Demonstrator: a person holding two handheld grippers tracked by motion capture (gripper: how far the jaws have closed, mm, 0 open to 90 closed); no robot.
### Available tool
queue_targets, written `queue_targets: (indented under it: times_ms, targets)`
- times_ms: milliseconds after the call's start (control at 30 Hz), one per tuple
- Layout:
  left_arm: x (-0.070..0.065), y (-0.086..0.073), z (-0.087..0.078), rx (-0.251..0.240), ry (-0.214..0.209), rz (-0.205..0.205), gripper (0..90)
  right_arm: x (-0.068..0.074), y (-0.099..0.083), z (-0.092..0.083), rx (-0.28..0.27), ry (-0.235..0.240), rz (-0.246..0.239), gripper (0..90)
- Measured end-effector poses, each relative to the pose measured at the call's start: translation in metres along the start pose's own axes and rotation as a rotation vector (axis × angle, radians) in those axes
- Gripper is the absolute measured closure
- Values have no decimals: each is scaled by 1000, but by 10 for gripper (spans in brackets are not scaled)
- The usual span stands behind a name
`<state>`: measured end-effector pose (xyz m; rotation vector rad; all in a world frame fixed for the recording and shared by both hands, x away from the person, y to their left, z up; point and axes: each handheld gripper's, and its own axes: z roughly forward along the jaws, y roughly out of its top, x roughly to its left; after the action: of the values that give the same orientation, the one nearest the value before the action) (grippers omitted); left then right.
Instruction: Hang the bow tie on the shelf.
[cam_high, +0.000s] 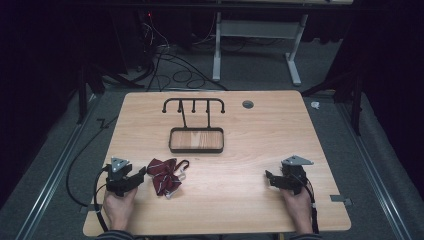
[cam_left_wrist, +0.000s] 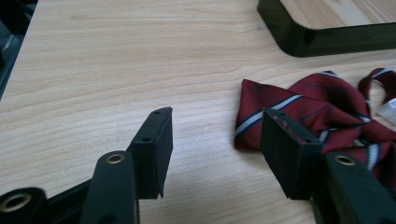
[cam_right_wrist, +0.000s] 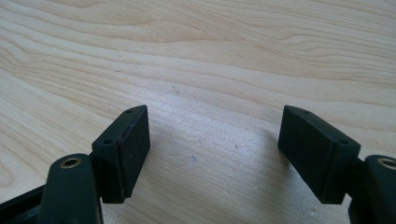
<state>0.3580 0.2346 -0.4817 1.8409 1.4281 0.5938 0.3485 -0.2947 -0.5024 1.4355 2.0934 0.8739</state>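
— Jaws on the left gripper (cam_high: 141, 173) stand released, wide apart with bare tabletop (cam_high: 260, 130) between them, and nothing is gripped

— And the tie?

— It is a dark red striped tie (cam_high: 165, 175), bunched into a loose heap near the left end of the tabletop's near edge. From above it lies just right of the left gripper's tips. In the left gripper view the tie (cam_left_wrist: 322, 112) sits just past the right-hand jaw, whose pad overlaps its edge in the picture; I cannot tell whether pad and cloth touch

— What about the other hand?

— Right gripper (cam_high: 269, 178) rests at the near right, well apart from the tie. Its jaws are released too, and in the right gripper view the wood grain of the tabletop (cam_right_wrist: 210, 70) shows between them

— Anything else on the tabletop?

— Beyond the tie, about the middle, stands a black rack (cam_high: 194, 105) with hooks along a top bar, rising from a shallow black-rimmed tray (cam_high: 196, 149) with a wooden floor. A corner of that tray (cam_left_wrist: 299, 39) shows at the far right in the left gripper view. Something pale and small (cam_left_wrist: 387, 108) lies against the tie's right side, too blurred to name. Each gripper is held in a hand (cam_high: 119, 205) coming in from the near edge
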Motion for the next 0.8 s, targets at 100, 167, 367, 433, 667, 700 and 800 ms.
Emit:
queue_targets:
  times_ms: [100,167,367,433,667,700,800]
  targets:
    - [-3,1,-3,-3,-11,8,459,0,0,0,0,0,0,262]
    - [-6,3,-6,-7,-22,18,466,0,0,0,-1,0,-2,263]
    - [-16,9,-11,-30,-54,50,498,0,0,0,-1,0,-2,262]
    - [-20,11,-11,-37,-69,55,511,0,0,0,-1,0,-2,262]
    - [-36,19,-8,-28,-135,107,530,0,0,0,-1,0,-2,262]
    - [-36,19,-8,-28,-135,107,531,0,0,0,-1,1,-2,262]
    - [-41,21,-6,-18,-151,120,538,0,0,0,-1,1,-2,262]
